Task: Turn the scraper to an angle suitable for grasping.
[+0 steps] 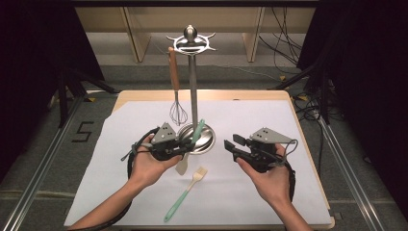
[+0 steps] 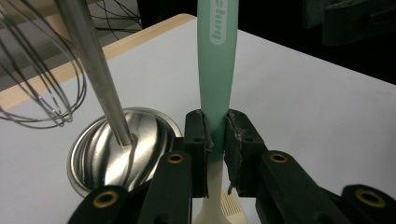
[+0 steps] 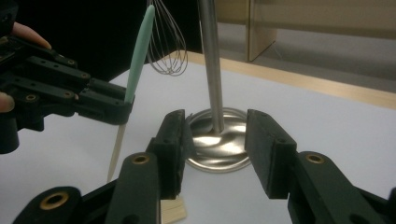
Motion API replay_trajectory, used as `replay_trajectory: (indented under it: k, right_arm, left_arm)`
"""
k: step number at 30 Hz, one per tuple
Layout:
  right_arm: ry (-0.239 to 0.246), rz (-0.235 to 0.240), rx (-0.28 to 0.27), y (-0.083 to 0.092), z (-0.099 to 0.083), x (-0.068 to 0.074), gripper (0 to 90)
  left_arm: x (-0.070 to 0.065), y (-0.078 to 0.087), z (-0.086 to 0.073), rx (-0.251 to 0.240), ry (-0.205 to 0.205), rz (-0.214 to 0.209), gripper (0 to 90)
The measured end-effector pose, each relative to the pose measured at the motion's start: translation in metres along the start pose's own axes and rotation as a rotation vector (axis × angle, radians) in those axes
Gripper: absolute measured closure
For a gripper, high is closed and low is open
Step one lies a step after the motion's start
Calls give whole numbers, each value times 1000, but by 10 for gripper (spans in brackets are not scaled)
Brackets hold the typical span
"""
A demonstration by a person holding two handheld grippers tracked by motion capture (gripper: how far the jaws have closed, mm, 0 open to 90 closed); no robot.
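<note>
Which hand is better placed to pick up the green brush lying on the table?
Right. The right gripper is open and free, while the left gripper is shut on the green-handled spatula. The green-handled pastry brush lies between both hands.

So the background stuff: a light wooden table point(image 1: 202, 95) with a big white sheet point(image 1: 240, 192) laid over most of it, so the wood only peeks out along the far edge and the right side. The floor is grey, and there's a black "5" point(image 1: 82, 131) marked on it just left of the table. A metal rail point(image 1: 41, 168) runs along the floor on the left and another rail point(image 1: 349, 180) on the right. Black curtains point(image 1: 29, 48) hang on both sides. At the back are two pale wooden panels point(image 1: 137, 36), and loose black cables point(image 1: 284, 33) trail across the floor at the far right.
</note>
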State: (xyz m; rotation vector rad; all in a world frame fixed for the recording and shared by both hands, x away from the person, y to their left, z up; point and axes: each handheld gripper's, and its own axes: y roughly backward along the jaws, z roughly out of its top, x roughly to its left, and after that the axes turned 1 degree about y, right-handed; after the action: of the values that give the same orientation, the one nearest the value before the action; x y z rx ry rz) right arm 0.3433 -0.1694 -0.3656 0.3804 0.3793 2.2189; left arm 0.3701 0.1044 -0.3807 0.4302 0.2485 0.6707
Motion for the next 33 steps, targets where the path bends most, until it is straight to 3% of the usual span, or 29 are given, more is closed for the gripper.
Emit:
replay_trajectory:
  k: [1,2,4,5,6,7,9,14,15,17,19,21,22,24,25,27,28,29,30,31,33]
  right_arm:
    - [39,2,-15,-3,1,-1,591]
    - [34,-7,-11,-3,3,0,588]
    - [72,-19,-44,-6,4,0,570]
    - [56,-31,-41,-6,4,2,557]
    - [87,-34,-53,-8,5,0,551]
    - [86,-44,-49,-9,5,0,549]
    - [37,-12,-42,-10,4,3,544]
    - [49,31,-67,-15,8,9,538]
    - [62,25,-76,-15,9,10,538]
    - [55,39,-78,-16,12,13,540]
    - [42,39,-86,-17,15,15,542]
    - [59,40,-87,-19,17,15,546]
    - [35,43,-78,-20,17,17,550]
    - [57,49,-73,-22,19,17,561]
    - [46,52,-78,-22,20,18,565]
    - [43,61,-77,-23,22,19,572]
    - [69,54,-91,-24,23,19,575]
    - [32,55,-78,-23,23,21,577]
    - [44,55,-77,-24,24,21,578]
    - [21,55,-78,-25,24,22,580]
    - [17,57,-78,-26,26,22,590]
  left_arm:
    - [-1,-1,1,-6,-2,0,789]
    - [-1,-1,1,-7,-2,-5,789]
    - [-1,0,2,-6,-6,-10,789]
    - [-1,0,2,-9,-5,-6,788]
    - [-2,0,2,-5,-6,1,789]
    - [-2,0,3,-8,-12,0,789]
    - [-3,-1,4,-13,-16,1,788]
    - [-6,-5,7,-21,-38,-5,789]
    - [-8,-6,6,-24,-18,-6,788]
    - [-8,-8,8,-20,-50,-5,788]
    - [-11,-10,9,-23,-54,-10,788]
    - [-13,-11,9,-24,-59,-17,788]
    - [-14,-12,10,-24,-62,-17,788]
    - [-16,-13,10,-27,-67,-22,788]
    - [-17,-14,10,-28,-42,-24,788]
    - [-18,-15,11,-26,-71,-17,788]
    - [-19,-15,11,-24,-61,-18,788]
    - [-19,-15,11,-26,-78,-18,788]
    - [-20,-16,11,-26,-68,-18,788]
    - [-20,-16,12,-26,-82,-21,788]
    - [-23,-17,11,-28,-54,-20,788]
